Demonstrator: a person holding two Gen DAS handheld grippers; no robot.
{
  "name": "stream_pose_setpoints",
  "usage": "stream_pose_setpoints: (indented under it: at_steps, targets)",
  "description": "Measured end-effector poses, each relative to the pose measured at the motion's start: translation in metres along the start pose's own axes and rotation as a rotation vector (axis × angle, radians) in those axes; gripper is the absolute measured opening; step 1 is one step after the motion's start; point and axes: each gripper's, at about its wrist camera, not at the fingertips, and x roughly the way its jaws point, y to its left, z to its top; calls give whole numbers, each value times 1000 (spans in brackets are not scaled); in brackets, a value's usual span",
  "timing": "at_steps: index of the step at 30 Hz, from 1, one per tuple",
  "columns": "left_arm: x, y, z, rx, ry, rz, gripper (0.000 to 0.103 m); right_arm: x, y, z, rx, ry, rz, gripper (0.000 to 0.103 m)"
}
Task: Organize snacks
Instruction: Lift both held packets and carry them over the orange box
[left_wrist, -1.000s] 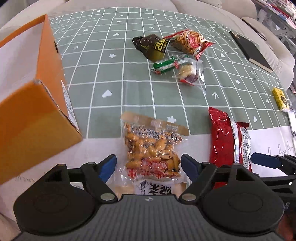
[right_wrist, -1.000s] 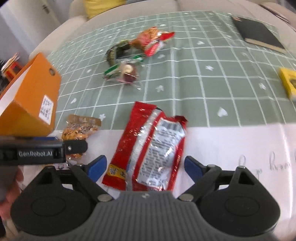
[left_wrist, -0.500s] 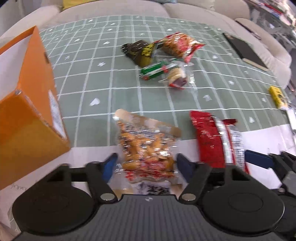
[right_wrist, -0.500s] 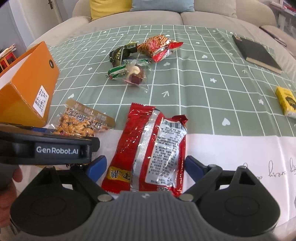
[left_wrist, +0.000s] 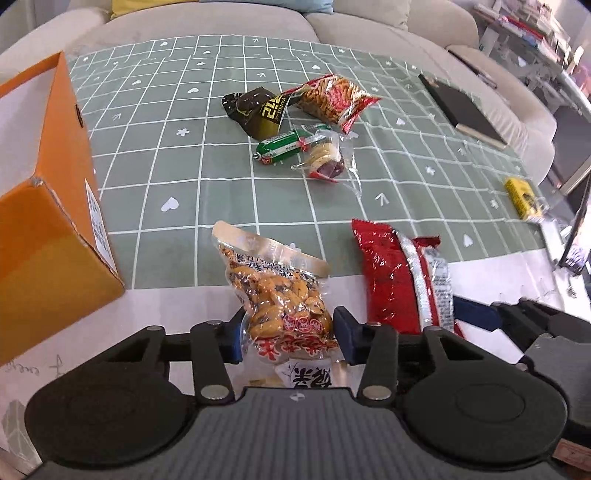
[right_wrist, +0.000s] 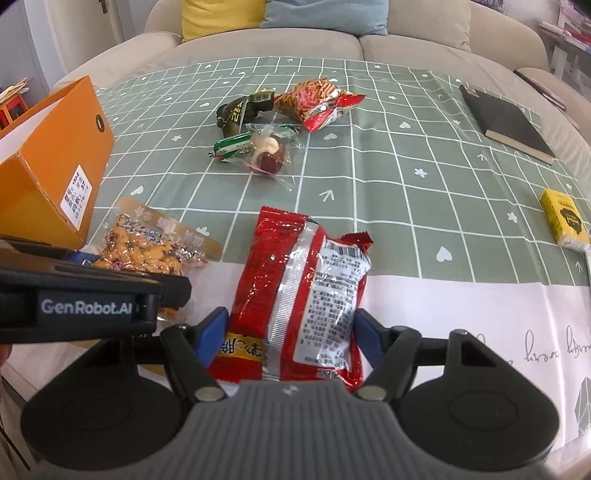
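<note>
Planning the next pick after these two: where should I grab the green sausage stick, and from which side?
Grip the green sausage stick across its middle, coming from above. It lies flat, slanted, so turn the fingers to span its narrow width. Favour the near-left end: its far-right end lies against the clear biscuit bag, and the dark packet sits close behind.

1. The clear peanut bag (left_wrist: 280, 306) lies flat near me, its lower end between my left jaws.
2. The red foil packet (right_wrist: 303, 295) lies beside it, label up.
3. Four small snacks (left_wrist: 303, 122) cluster farther back.
4. The orange box (left_wrist: 48, 206) stands left.
</note>
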Motion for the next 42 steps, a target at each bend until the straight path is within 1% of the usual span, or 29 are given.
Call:
stream_pose_setpoints:
  at_steps: [6, 11, 15, 20, 27, 35, 39, 42]
  targets:
    - [-15, 6, 5, -35, -45, -32, 52, -2, -6, 1, 29, 15, 13, 70]
    - [-25, 14, 9, -75, -67, -46, 52, -9, -18, 7, 118, 13, 43, 70]
    - [-36, 18, 11, -87, -87, -48, 52, -21, -23, 10, 159, -34, 56, 70]
    - [-53, 17, 16, -85, -138, -55, 52, -41, -22, 18, 175, -108, 83, 70]
    - [-83, 25, 23, -94, -221, -69, 52, -76, -3, 28, 107, -273, 102, 70]
    - [-118, 54, 32, -149, -321, -68, 52, -97, 22, 47, 65, -324, 162, 70]
    - [-137, 80, 37, -201, -373, -32, 52, -104, 40, 63, 50, -335, 212, 70]
    - [-150, 103, 39, -248, -401, -7, 52, -106, 62, 75, 4, -339, 244, 70]
